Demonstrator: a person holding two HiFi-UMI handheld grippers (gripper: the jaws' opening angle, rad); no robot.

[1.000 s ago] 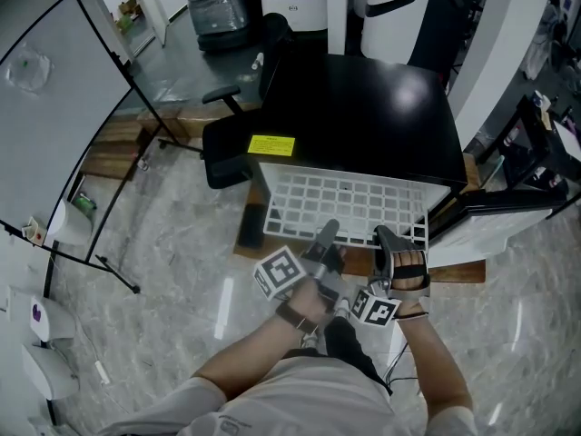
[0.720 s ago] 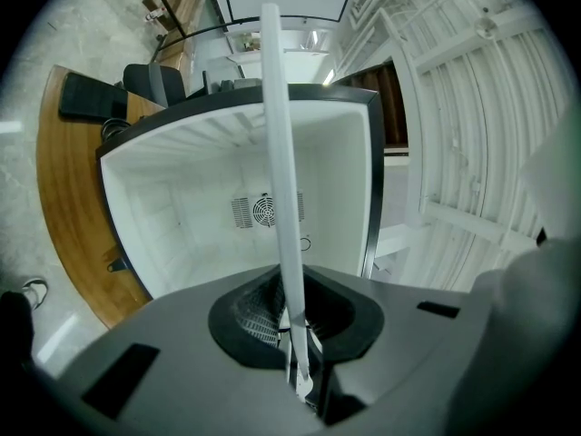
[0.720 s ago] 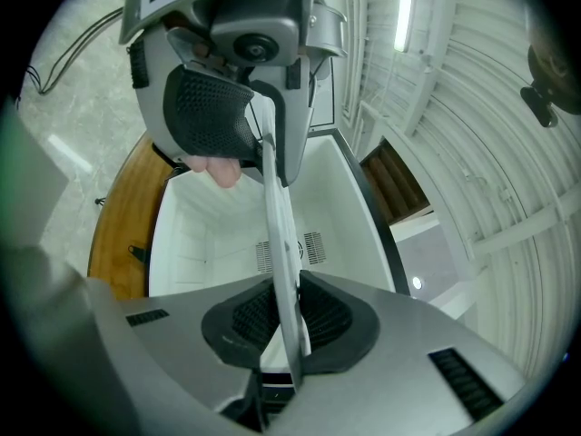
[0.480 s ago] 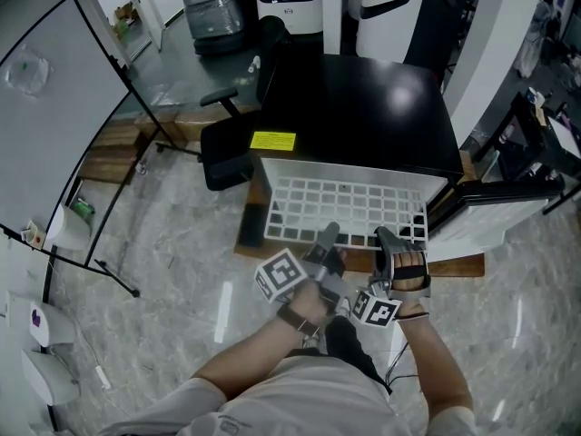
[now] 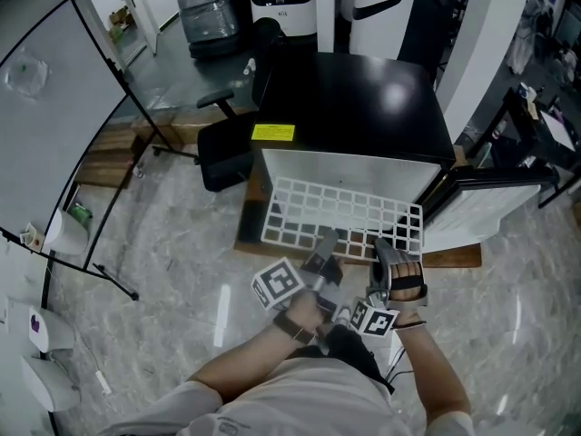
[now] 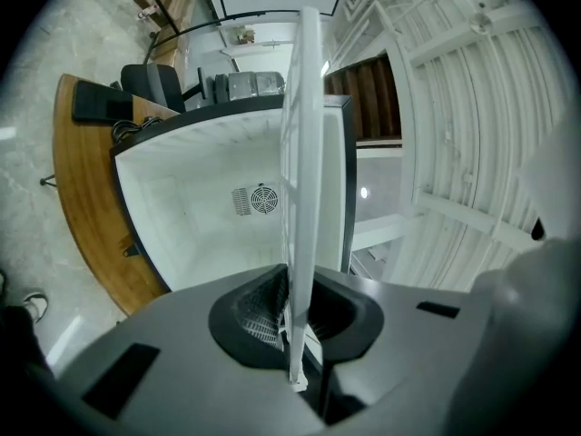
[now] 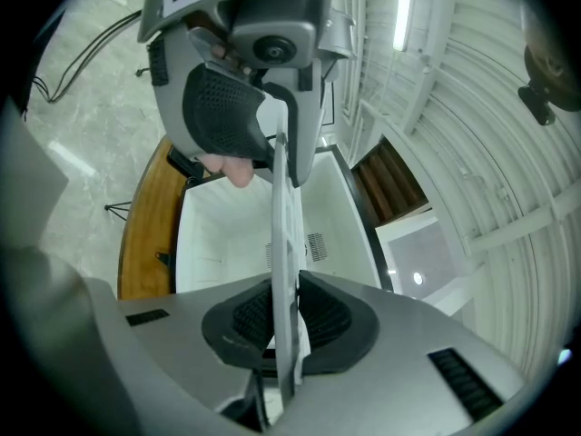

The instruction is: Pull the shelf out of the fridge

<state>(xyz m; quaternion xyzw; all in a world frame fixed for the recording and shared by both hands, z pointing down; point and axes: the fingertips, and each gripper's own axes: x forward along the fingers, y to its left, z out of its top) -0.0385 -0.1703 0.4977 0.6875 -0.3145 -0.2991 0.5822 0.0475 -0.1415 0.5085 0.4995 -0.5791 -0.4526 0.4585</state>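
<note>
At the open front of the black fridge, the white wire shelf lies flat and sticks well out over the marble floor. Its back edge sits at the mouth of the white inside. The fridge door stands swung open at the right, and the fridge rests on a wooden board.

Both claws hold the shelf's near edge side by side. The left claw grips it towards the middle and the right claw just beside it, towards the door side.

Seen from the left claw, the jaws stand narrow with their ribbed pads pressed on the shelf, which runs edge-on between them towards the fridge and its small round fan. From the right claw, the jaws likewise clamp the thin shelf, and the left claw shows further along the same edge.

A black chair stands beside the fridge's left wall, near a yellow label on the top corner.
</note>
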